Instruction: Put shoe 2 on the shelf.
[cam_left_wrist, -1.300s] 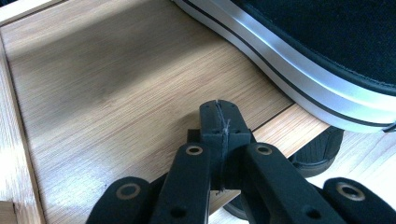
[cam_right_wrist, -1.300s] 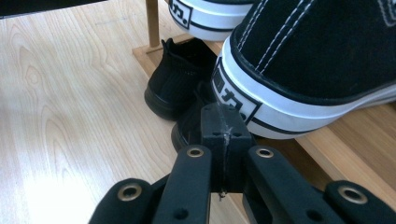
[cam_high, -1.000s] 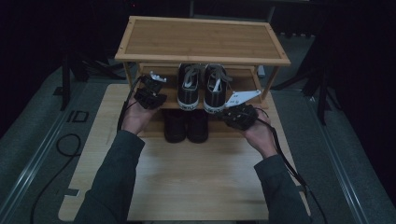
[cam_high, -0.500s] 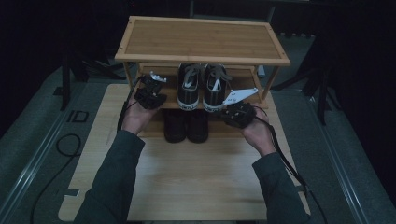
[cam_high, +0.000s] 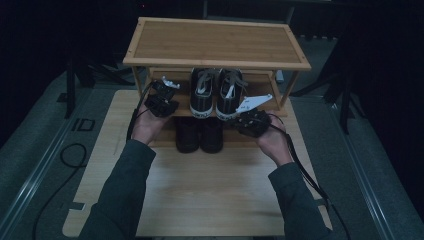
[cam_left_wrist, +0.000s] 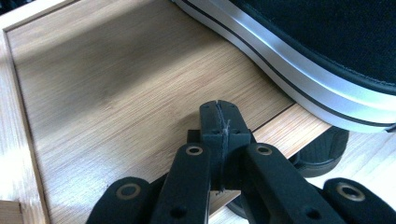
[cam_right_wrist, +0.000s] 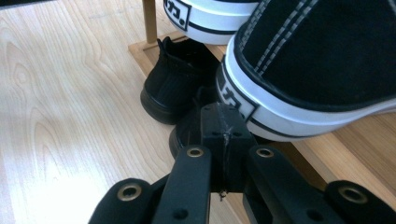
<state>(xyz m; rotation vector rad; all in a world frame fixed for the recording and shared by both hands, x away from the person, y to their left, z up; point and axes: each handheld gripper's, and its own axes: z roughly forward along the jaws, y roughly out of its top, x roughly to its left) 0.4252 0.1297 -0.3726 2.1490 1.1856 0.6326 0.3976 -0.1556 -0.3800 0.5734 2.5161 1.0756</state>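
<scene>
A pair of black canvas sneakers with white soles (cam_high: 217, 92) stands on the middle shelf of a bamboo shoe rack (cam_high: 215, 42). Below them a pair of plain black shoes (cam_high: 199, 134) sits half under the rack. My left gripper (cam_high: 165, 92) is shut and empty, just left of the left sneaker (cam_left_wrist: 327, 56), over the shelf board (cam_left_wrist: 116, 93). My right gripper (cam_high: 250, 111) is shut and empty too, at the heel of the right sneaker (cam_right_wrist: 317, 70). In the right gripper view the black shoes (cam_right_wrist: 180, 84) lie beyond its jaws.
The rack stands at the far end of a light wooden board (cam_high: 210, 190) on a grey floor. Its posts (cam_high: 292, 90) flank the shelves. A black cable (cam_high: 65, 165) loops on the floor at left. Dark stands rise on both sides of the rack.
</scene>
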